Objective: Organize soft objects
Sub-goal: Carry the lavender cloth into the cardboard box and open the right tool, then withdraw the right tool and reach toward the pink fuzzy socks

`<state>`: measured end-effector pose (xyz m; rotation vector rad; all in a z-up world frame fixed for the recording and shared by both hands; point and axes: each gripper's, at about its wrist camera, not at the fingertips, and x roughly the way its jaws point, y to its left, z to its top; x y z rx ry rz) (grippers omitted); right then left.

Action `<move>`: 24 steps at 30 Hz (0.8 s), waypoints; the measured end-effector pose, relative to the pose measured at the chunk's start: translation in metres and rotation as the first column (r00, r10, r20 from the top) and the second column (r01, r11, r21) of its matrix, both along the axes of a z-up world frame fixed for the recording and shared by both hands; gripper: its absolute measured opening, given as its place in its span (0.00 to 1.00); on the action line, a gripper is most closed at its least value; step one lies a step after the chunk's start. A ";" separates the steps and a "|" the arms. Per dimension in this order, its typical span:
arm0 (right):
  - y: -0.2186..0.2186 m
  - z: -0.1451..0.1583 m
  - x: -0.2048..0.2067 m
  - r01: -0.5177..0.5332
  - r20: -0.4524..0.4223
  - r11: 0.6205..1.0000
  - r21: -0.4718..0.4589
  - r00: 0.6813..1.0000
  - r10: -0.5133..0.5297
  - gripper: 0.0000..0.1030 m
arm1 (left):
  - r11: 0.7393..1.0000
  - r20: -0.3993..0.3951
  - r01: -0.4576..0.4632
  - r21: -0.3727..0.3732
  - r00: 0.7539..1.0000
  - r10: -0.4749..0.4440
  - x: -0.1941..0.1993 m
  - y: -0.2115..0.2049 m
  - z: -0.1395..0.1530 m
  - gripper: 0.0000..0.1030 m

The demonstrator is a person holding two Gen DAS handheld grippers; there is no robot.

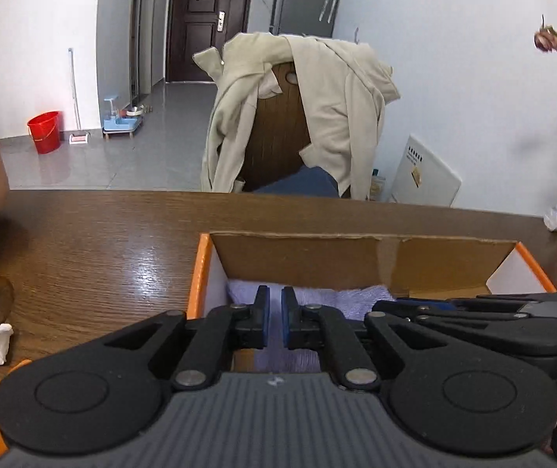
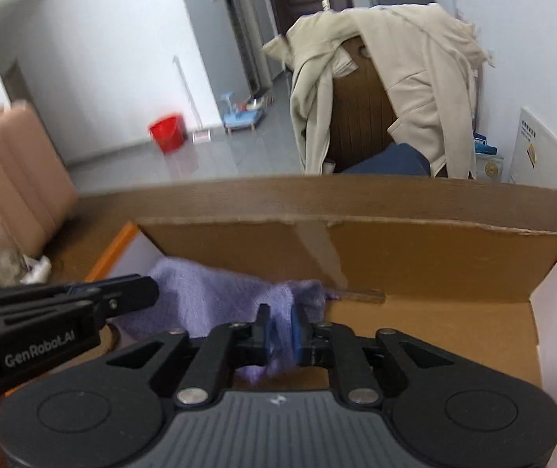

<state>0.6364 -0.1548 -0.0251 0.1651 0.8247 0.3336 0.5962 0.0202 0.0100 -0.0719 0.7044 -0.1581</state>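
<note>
A lived-in home, seen from a wooden counter (image 1: 102,234). Beige jacket (image 1: 340,109) slung over a wooden chair (image 1: 278,136); red bucket (image 1: 45,131) and pet feeding stand (image 1: 122,119) on grey tile floor (image 1: 122,160); dark entrance door (image 1: 200,19) down the hallway.

Bright, even daylight — glare on the table (image 1: 141,269); right view blurred, edges fisheye-bent.

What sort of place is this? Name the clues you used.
Probably a home, by an entrance hallway: a beige jacket hangs over a wooden chair, a red bucket stands on the tiled floor, and a dark door closes the corridor.
</note>
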 end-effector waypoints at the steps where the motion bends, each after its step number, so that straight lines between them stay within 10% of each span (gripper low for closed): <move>1: -0.002 -0.001 0.000 0.009 -0.002 1.000 0.000 1.000 -0.009 0.16 | 1.000 -0.008 0.013 -0.005 1.000 -0.013 0.000 -0.001 0.000 0.06; 10: -0.002 0.028 -0.019 0.023 0.068 0.999 -0.042 0.998 -0.020 0.45 | 1.000 0.055 -0.020 -0.014 0.998 0.021 -0.023 0.008 0.036 0.29; 24: -0.070 0.149 -0.139 0.104 0.231 0.988 -0.116 0.970 -0.075 0.68 | 0.999 0.227 -0.009 0.041 0.974 -0.001 -0.170 0.021 0.148 0.70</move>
